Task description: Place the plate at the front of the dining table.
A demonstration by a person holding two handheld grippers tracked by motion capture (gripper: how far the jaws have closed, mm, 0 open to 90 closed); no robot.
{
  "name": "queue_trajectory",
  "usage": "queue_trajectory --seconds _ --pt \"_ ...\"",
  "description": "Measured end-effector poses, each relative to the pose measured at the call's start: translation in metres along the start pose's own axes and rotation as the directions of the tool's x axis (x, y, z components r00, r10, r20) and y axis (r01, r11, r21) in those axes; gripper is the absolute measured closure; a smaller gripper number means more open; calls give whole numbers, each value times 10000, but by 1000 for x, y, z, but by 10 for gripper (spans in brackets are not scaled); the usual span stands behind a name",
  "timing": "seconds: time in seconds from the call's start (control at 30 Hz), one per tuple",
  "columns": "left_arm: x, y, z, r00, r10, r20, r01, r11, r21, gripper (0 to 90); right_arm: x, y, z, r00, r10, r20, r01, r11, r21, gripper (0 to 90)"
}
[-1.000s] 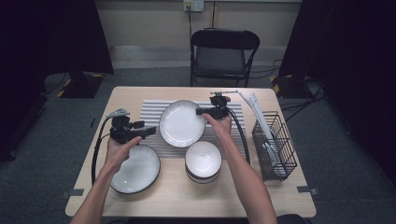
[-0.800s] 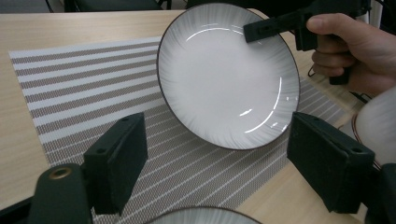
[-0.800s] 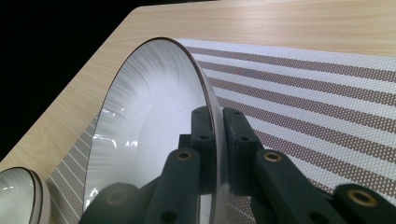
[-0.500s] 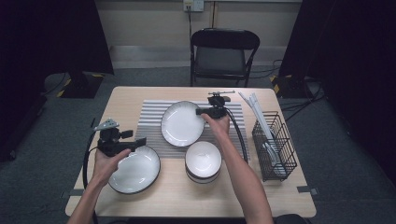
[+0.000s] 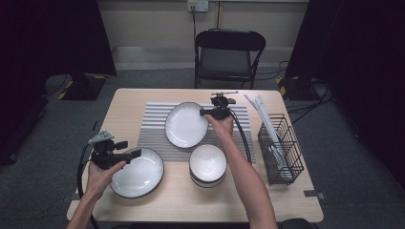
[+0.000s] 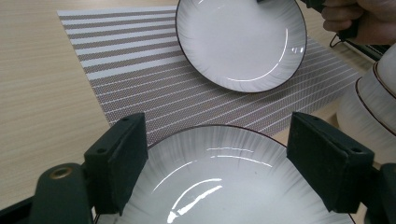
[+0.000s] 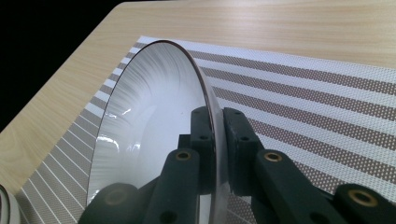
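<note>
Right tongs (image 5: 206, 112) clamped on rim of plate (image 5: 186, 125), tilted over striped mat (image 5: 155, 119). Left tongs (image 5: 135, 153) wide open, empty, poised over near rim of second plate (image 5: 138, 174) lying flat on surface (image 5: 124, 102). Stacked bowls (image 5: 207, 164) just right of second plate.

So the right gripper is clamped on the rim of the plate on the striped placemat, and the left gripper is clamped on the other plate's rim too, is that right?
Not quite. The right gripper is clamped on the rim of the plate on the striped placemat, but the left gripper view shows the left gripper open, its jaws apart above the other plate, not clamped on it.
</note>
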State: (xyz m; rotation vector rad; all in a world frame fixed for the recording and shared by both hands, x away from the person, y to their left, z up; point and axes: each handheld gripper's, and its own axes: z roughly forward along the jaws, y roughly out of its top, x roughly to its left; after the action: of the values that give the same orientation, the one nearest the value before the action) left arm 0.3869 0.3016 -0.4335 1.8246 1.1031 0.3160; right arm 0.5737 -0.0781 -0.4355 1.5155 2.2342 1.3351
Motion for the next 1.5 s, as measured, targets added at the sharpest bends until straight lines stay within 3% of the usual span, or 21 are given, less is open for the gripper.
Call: queue_trajectory --seconds 0.47,1.0,1.5 --pt "6 -7 3 9999 -135 -105 136 9999 97 217 -9 -5 7 9994 221 282 -229 9993 283 834" --pt "11 -8 5 9997 -204 -157 208 9995 233 222 -19 -18 14 9931 32 1176 -130 9965 827 791" --pt "14 -12 6 9995 -267 -173 273 9989 388 223 -30 -29 17 9885 183 1504 -324 9953 916 807"
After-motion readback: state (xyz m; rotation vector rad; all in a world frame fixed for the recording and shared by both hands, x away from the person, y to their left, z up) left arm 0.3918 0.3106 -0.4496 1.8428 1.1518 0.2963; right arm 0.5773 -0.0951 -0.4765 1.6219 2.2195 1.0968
